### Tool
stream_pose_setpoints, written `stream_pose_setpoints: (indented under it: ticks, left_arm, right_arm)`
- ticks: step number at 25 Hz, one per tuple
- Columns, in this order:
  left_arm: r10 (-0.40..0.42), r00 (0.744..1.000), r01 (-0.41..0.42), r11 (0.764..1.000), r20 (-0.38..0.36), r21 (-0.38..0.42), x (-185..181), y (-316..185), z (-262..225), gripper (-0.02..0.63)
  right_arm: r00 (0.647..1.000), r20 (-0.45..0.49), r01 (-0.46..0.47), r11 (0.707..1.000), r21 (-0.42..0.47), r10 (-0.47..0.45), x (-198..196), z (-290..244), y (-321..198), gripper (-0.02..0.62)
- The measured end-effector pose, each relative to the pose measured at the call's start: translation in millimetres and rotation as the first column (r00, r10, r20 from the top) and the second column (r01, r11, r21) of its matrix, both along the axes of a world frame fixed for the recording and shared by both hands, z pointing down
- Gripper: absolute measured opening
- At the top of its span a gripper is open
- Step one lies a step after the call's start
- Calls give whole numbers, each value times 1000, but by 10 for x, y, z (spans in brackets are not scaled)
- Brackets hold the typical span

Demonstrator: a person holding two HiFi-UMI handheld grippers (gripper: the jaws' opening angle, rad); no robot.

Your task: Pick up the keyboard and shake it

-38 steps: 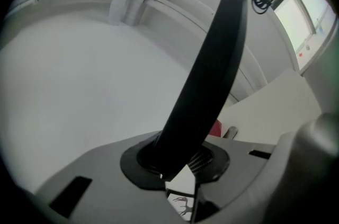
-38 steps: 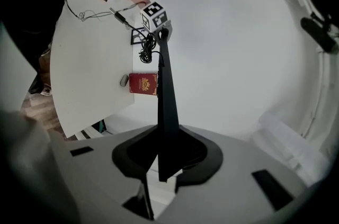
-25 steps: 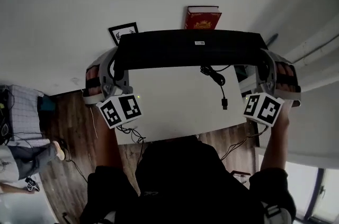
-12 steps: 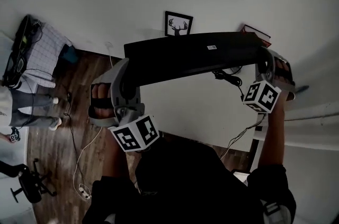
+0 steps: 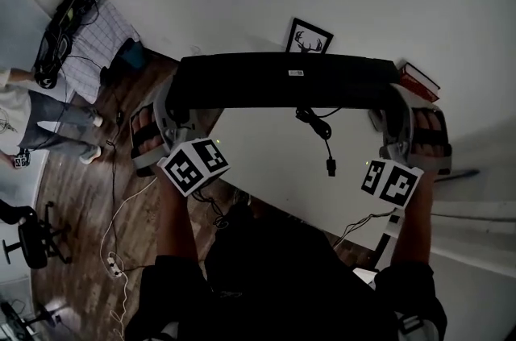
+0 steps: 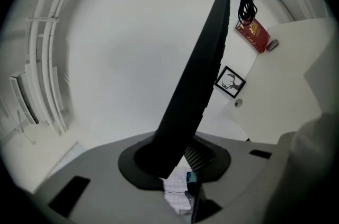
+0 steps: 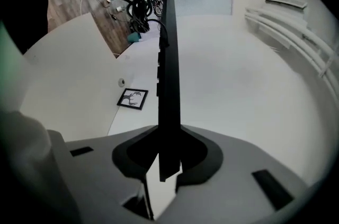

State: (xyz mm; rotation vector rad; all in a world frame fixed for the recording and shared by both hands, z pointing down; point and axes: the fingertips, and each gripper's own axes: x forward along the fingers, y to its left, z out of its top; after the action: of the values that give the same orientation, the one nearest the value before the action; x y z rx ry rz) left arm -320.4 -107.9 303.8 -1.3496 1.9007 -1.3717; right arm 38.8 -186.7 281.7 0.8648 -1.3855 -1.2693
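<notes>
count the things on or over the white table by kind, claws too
keyboard: 1
cable: 1
book: 1
framed picture: 1
claw: 2, left claw and right claw, each clamped on one end of the keyboard
total: 6

The left gripper (image 5: 179, 99) and right gripper (image 5: 393, 104) have pale grey shells. Behind the jaws each carries a white cube (image 5: 194, 165) printed with black square markers, with a small green light (image 5: 211, 143) beside it. A black oval recess surrounds the jaws. The person wears a black top (image 5: 274, 275) with dark sleeves (image 5: 161, 287).
</notes>
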Motion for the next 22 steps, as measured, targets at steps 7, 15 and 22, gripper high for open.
stream_pose_setpoints:
  ticks: [7, 15, 22]
  left_arm:
    - [205, 975, -194, 974, 88, -118, 478, -646, 449, 95]
    - [537, 829, -519, 843, 158, -144, 1780, -1366, 474, 80]
    - [756, 640, -737, 654, 136, -168, 2966, -1716, 535, 77]
  right_arm:
    - [985, -136, -87, 988, 131, 105, 331, -297, 507, 104]
    - [902, -188, -355, 916, 189, 388, 977, -640, 1072, 121]
    - [798, -174, -559, 816, 147, 578, 1352, -650, 1681, 124]
